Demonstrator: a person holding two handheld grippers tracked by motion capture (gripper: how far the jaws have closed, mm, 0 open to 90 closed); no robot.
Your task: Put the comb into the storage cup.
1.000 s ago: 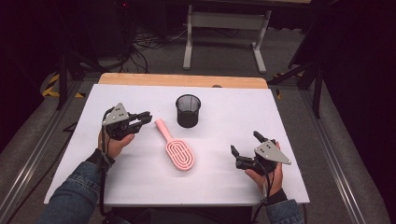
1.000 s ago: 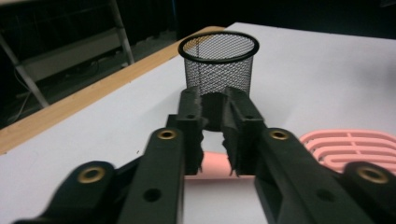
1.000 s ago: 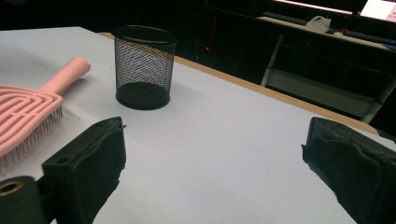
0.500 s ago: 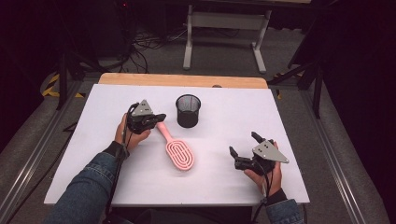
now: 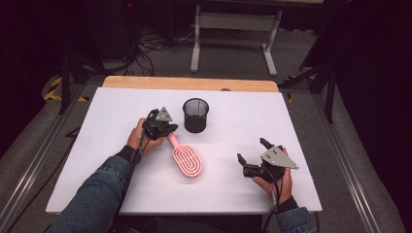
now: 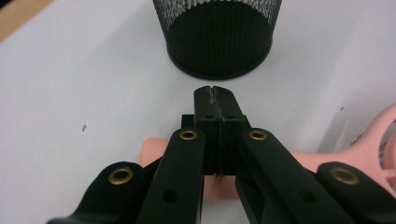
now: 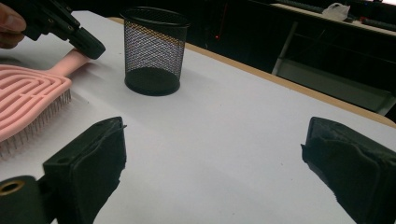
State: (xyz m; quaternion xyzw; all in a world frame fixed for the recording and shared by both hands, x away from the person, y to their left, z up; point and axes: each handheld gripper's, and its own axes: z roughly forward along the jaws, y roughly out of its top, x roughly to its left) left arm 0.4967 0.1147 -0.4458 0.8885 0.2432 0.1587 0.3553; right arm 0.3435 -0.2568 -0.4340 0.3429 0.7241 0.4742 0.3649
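No text, label, brand, number or sign can be read anywhere in these views.

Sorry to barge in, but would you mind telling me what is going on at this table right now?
A person works at a white table with a gripper in each hand. The left gripper, jaws together, sits over the handle of a pink hairbrush that lies flat beside an upright black mesh cup. Whether it actually pinches the handle is unclear. The right gripper waits open, holding nothing.
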